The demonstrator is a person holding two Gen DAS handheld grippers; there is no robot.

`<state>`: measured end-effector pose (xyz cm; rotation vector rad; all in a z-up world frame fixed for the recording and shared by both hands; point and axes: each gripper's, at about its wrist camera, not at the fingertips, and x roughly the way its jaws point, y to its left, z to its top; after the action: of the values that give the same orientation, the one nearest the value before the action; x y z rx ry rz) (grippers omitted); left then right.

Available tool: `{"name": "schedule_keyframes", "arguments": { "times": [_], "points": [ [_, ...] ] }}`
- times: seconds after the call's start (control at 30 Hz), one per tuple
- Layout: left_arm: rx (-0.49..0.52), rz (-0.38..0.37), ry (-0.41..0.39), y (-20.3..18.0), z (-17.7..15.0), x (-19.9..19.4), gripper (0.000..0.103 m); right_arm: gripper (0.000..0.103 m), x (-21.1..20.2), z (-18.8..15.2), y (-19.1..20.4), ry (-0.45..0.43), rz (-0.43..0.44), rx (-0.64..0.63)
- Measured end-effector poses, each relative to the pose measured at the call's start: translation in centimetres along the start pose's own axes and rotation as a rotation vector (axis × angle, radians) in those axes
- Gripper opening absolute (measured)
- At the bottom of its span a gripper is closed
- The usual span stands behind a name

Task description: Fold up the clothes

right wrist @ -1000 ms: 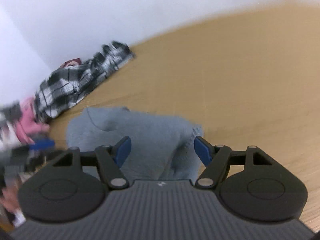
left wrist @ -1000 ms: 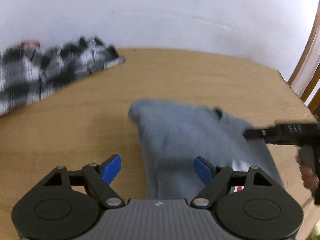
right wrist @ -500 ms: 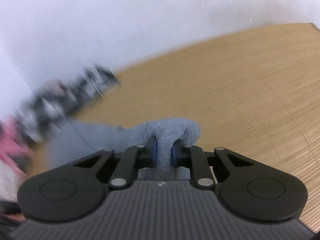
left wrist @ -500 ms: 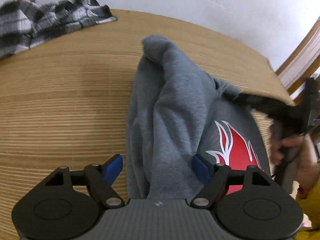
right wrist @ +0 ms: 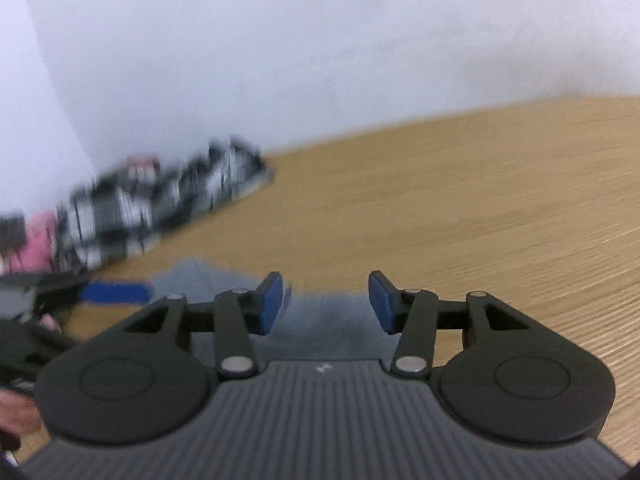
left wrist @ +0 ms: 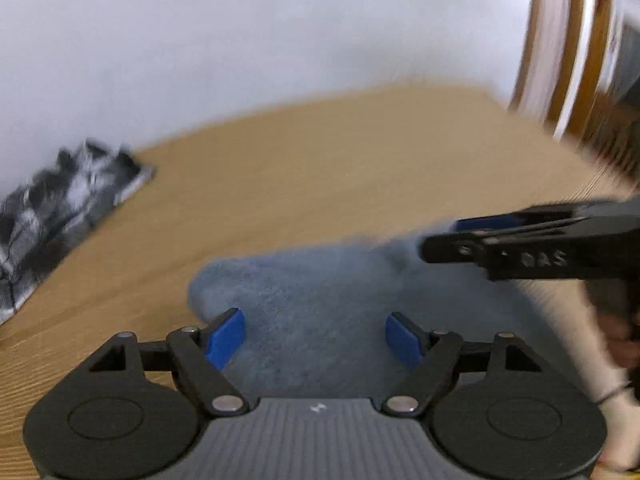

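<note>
Grey garment (left wrist: pixel 320 300): lies bunched on the wooden table (left wrist: pixel 320 168), directly ahead of and below the left tool (left wrist: pixel 315 334); its rounded edge reaches just past the left blue pad.
Left tool: fingers spread wide apart, nothing between them; the grey cloth sits under the gap, contact cannot be told.
Right tool (right wrist: pixel 325 304): fingers apart, gripping nothing; the grey garment (right wrist: pixel 320 316) shows in the gap below the pads.
Right tool seen from the left wrist view (left wrist: pixel 532 244): reaches in from the right, its tip over the far right edge of the grey garment; whether it touches the cloth is too blurred to tell.
Plaid garment (right wrist: pixel 160 204): black-and-white, heaped at the table's far left against the white wall (right wrist: pixel 280 60), well apart from both tools.
Pink cloth (right wrist: pixel 34 244): just beside the plaid heap, at the left edge.
Picture quality: both views blurred.
</note>
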<state>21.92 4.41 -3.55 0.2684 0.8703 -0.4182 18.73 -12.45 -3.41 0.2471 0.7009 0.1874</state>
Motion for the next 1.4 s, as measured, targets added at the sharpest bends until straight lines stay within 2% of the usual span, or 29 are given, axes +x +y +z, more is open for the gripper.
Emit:
{"name": "schedule_keyframes", "arguments": {
  "times": [0.03, 0.07, 0.13, 0.2, 0.27, 0.37, 0.47, 0.53, 0.6, 0.67, 0.7, 0.77, 0.87, 0.93, 1.17, 1.4],
  "points": [
    [-0.004, -0.006, 0.031, 0.4, -0.5, 1.5, 0.089, 0.05, 2.1, -0.7, 0.0, 0.07, -0.023, -0.007],
    [-0.045, -0.03, 0.028, 1.1, -0.8, 2.4, 0.094, 0.05, 3.2, -1.3, 0.3, 0.082, -0.04, -0.029],
    [-0.09, -0.055, 0.023, 2.0, -0.7, 2.1, 0.094, 0.052, 3.7, -1.8, 1.6, 0.046, -0.079, -0.112],
    [-0.108, -0.03, 0.001, 2.4, -1.0, 0.2, 0.088, 0.053, 2.8, -1.1, 3.1, 0.046, -0.11, -0.182],
    [-0.112, 0.006, -0.027, 2.5, -1.5, -2.5, 0.086, 0.053, 0.1, -0.7, 2.4, 0.037, -0.084, -0.165],
    [-0.133, 0.016, -0.058, 2.4, -3.1, -7.0, 0.087, 0.053, -4.6, -1.3, 2.2, 0.019, -0.031, -0.136],
    [-0.157, -0.023, -0.006, 1.7, -5.2, -8.7, 0.088, 0.054, -9.3, -2.8, 2.3, 0.003, 0.012, -0.134],
    [-0.143, -0.031, 0.052, 0.6, -7.0, -8.6, 0.088, 0.059, -10.9, -4.1, 2.5, 0.018, 0.05, -0.15],
    [-0.174, 0.025, 0.09, 0.1, -8.2, -7.7, 0.091, 0.062, -10.4, -6.0, 2.8, 0.1, 0.087, -0.158],
    [-0.235, 0.044, 0.119, 0.3, -8.3, -7.7, 0.093, 0.065, -8.3, -8.3, 2.8, 0.221, 0.063, -0.141],
    [-0.267, 0.056, 0.127, 0.6, -8.2, -7.8, 0.092, 0.068, -8.1, -8.7, 2.7, 0.222, 0.046, -0.123],
    [-0.256, 0.115, 0.117, -0.1, -8.2, -9.3, 0.092, 0.069, -8.6, -8.5, 2.6, 0.203, 0.031, -0.1],
    [-0.241, 0.21, 0.1, -2.1, -8.4, -11.6, 0.091, 0.07, -10.8, -8.0, 2.4, 0.152, 0.001, -0.125],
    [-0.284, 0.232, 0.093, -2.8, -8.6, -12.4, 0.091, 0.07, -12.3, -8.3, 2.0, 0.129, -0.01, -0.152],
    [-0.383, 0.256, 0.155, -7.2, -12.0, -16.3, 0.091, 0.071, -16.0, -11.0, 0.6, 0.125, 0.011, -0.14],
    [-0.368, 0.234, 0.182, -8.9, -14.8, -18.3, 0.091, 0.071, -18.6, -14.6, 0.2, 0.184, -0.003, -0.273]
  ]
}}
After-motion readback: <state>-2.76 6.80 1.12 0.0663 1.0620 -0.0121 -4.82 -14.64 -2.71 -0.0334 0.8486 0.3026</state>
